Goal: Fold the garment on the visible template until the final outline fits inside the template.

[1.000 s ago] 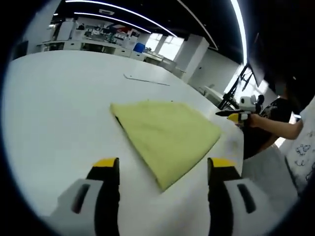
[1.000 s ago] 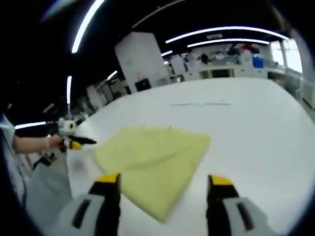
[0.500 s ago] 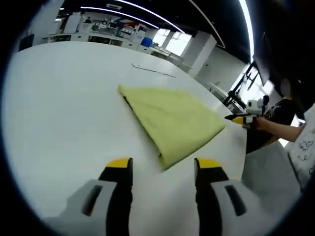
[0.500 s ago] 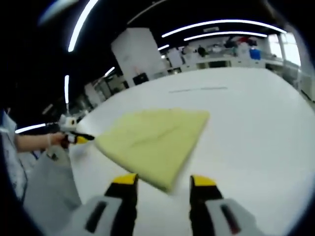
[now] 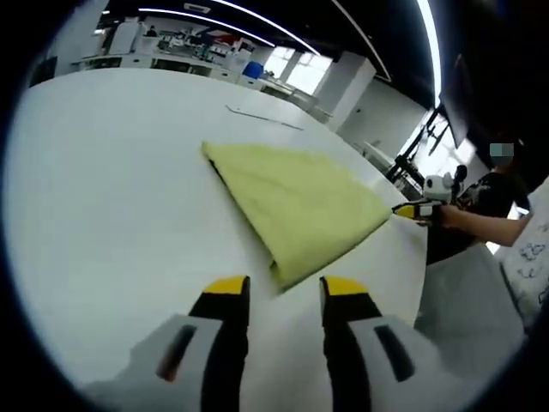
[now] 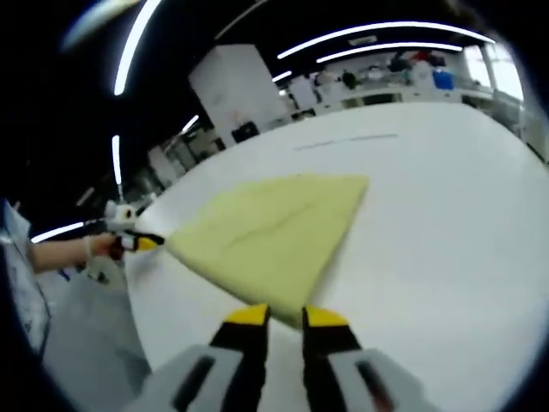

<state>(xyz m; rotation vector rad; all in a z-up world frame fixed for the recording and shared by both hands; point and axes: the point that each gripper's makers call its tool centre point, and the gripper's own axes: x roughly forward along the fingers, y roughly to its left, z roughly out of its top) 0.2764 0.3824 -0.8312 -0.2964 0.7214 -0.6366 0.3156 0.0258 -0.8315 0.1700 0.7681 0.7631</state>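
Two corners of the folded yellow garment (image 5: 296, 206) were in play, one at each gripper. The garment lay flat on the white surface (image 5: 111, 197), roughly mid-view in both views.

In the left gripper view, the left gripper (image 5: 283, 287) sat at 6 o'clock. Its jaws were drawn in but plainly apart, and the garment's near corner lay just at their tips, not yet pinched. The right gripper (image 5: 410, 209), held in a hand (image 5: 446, 215), touched the corner at 3 o'clock.

In the right gripper view, that gripper's own jaws stood almost together at 6 o'clock with a corner of cloth at their tips. I could not tell whether they gripped it. The left gripper (image 6: 141, 243) showed at 9 o'clock, at the far corner.

The main risk, as I judged it, was an uneven grasp. If one gripper caught only the top layer while the other took the whole stack, lifting would peel the fold open and skew the outline.

A jaw closing short of the corner would nip nothing and nudge the cloth sideways across the smooth surface.

Pulling the two corners at different rates could drag the whole piece.

A thin dark line (image 5: 262, 118) lay on the surface toward 12 o'clock, well apart from the garment. Whether it marked the template I could not tell, so fit could not be judged.
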